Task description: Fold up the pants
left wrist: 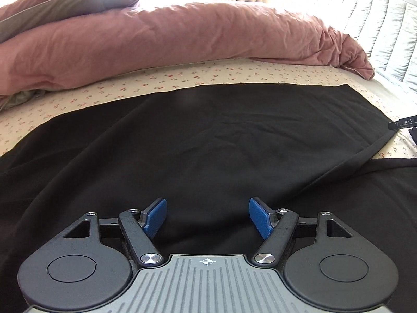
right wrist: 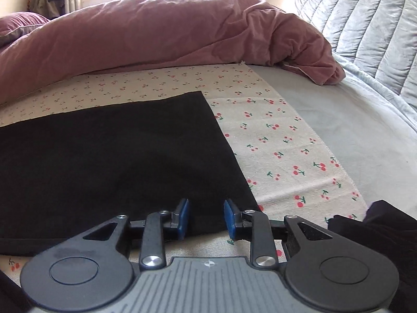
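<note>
The pants [left wrist: 208, 135] lie spread flat on the cherry-print sheet [right wrist: 281, 140] of a bed, black cloth covering most of the near part of the mattress. In the left wrist view one layer lies over another: an upper edge runs diagonally toward the lower middle at the right, with more black cloth showing beneath it. That reads as a first fold already laid, probably one leg over the other, though the dark fabric hides most seams. In the right wrist view a squared end of the pants [right wrist: 112, 156] sits neat, its corner and straight side edge crisp against the sheet.

What seems left is the crosswise folding that shortens the long shape into a compact stack; none of that shows yet.

The left gripper [left wrist: 208, 216] hovers over the cloth with its blue pads wide apart and nothing between them. The right gripper [right wrist: 206, 219] sits at the near corner of the pants, pads partly apart, straddling the hem without visibly pinching it.

Behind the pants a pink duvet [left wrist: 169, 34] is bunched, with a grey quilt [right wrist: 365, 26] beyond.
</note>
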Demonstrator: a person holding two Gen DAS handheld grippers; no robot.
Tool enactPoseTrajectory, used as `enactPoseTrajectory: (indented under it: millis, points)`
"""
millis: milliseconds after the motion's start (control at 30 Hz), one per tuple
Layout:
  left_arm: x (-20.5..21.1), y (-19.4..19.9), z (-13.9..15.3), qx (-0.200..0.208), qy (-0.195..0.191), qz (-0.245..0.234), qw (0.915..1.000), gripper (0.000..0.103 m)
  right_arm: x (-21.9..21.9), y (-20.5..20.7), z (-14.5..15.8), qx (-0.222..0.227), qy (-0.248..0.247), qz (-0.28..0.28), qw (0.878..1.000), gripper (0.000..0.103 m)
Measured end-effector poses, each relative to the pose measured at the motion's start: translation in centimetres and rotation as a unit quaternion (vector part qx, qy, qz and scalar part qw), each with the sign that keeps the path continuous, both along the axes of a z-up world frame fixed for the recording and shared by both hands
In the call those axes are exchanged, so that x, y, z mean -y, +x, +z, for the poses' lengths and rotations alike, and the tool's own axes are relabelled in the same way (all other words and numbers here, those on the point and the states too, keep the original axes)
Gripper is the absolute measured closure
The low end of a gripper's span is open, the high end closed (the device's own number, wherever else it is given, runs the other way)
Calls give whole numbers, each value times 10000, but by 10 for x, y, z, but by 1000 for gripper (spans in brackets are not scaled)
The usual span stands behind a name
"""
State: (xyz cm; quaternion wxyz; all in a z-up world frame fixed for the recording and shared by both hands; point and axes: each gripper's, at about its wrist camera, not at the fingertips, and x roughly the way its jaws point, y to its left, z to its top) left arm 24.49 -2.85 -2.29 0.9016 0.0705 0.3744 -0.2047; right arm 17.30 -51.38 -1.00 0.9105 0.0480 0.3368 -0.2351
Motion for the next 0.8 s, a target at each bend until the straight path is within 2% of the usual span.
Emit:
enactPoseTrajectory:
  millis: [167,300,500,633,800]
  points:
    - [-44,-11,28,82,0,381,9992,24,-42,-4,39,429,-7,725,9964,53]
    - [-89,2,49,83,-102,844,9963,20,-86,9,67,475,-259,1196,9913,35]
    - [-153,39,62,267,423,1297,9903,15,-146,35,89,349,-423,1916,9799,26]
    - [-184,73,53,264,865,1374,9864,15,-175,65,91,344,-93,2249,9737,22]
    - [-205,108,34,306,1017,1275,9861,15,-212,109,77,236,54,2529,9672,18]
